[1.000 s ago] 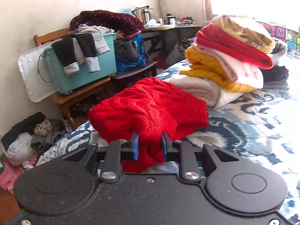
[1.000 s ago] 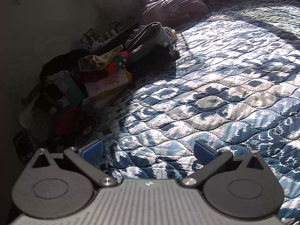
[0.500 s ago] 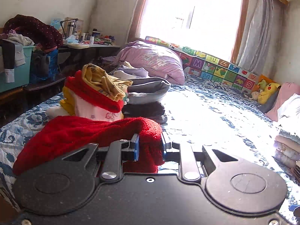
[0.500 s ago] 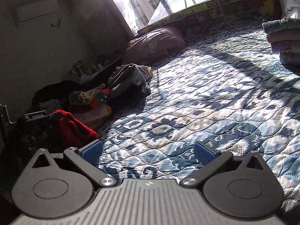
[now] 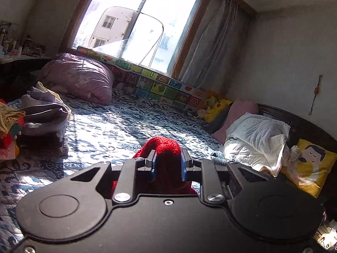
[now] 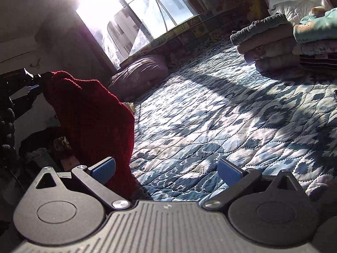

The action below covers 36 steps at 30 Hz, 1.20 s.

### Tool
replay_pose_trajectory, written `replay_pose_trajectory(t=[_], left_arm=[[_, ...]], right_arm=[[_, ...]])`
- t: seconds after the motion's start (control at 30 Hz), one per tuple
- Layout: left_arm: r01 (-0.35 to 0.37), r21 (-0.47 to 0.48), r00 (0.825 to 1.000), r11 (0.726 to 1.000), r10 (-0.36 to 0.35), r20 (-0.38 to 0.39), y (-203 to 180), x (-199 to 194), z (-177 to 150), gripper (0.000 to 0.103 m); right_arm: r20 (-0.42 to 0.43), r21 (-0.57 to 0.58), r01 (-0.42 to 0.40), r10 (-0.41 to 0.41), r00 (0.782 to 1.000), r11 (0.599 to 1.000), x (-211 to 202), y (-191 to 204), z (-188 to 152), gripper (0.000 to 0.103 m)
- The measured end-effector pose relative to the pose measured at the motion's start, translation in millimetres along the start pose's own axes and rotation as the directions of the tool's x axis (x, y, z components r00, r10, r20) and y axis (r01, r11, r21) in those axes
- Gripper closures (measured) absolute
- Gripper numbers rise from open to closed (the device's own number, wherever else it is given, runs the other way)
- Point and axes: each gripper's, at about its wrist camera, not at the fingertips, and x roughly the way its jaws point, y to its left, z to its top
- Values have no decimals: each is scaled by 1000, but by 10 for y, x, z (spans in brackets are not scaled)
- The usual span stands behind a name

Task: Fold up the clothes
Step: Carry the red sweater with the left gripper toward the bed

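Observation:
A red knitted sweater [image 5: 166, 149] is bunched between the blue pads of my left gripper [image 5: 168, 165], which is shut on it above the blue patterned bed quilt [image 5: 113, 126]. In the right wrist view the same red sweater [image 6: 92, 116] hangs down at the left from the left gripper [image 6: 31, 87], its lower edge reaching the quilt [image 6: 221, 113]. My right gripper [image 6: 166, 169] is open with nothing between its pads. Its left fingertip [image 6: 104, 167] is right beside the hanging sweater.
A pile of unfolded clothes [image 5: 42, 116] lies at the bed's left edge. Folded stacks [image 6: 284, 46] sit at the right. A purple pillow [image 5: 80, 78], a white duvet [image 5: 259, 137], plush toys [image 5: 214, 107] and a yellow cushion [image 5: 311, 160] line the far side under the window [image 5: 134, 25].
My left gripper lifted the red sweater off the pile and swung it right, over the open bed. The right gripper tilted up, and the sweater now hangs beside its left finger.

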Motion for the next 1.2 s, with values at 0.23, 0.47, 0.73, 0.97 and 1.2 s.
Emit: replay_pose_trajectory(t=[0.23,0.47,0.73,0.97,1.2], left_arm=[[147,35,989,989,-147,15,-442,-98,152,84],[263,85,964,961,-258,-62,-722,-94,-82,84],[352,154,929,923,-326,-173,-1056,-110,-362,84],[461,181,885,869,-435,-167,-1235,-299,-283,84],[506,180,862,843,-487,-143,-1257,-404,-192,83]], right_arm=[[91,2,-28,27,995,1000,-267,-19,124,1],[187,-13,-39,40,982,999,-498,-102,203,6],[184,-76,9,5,983,997,-426,-172,117,32],[261,-65,0,17,965,998,-551,-272,215,28],[350,-115,-23,62,935,993,-810,-400,389,13]])
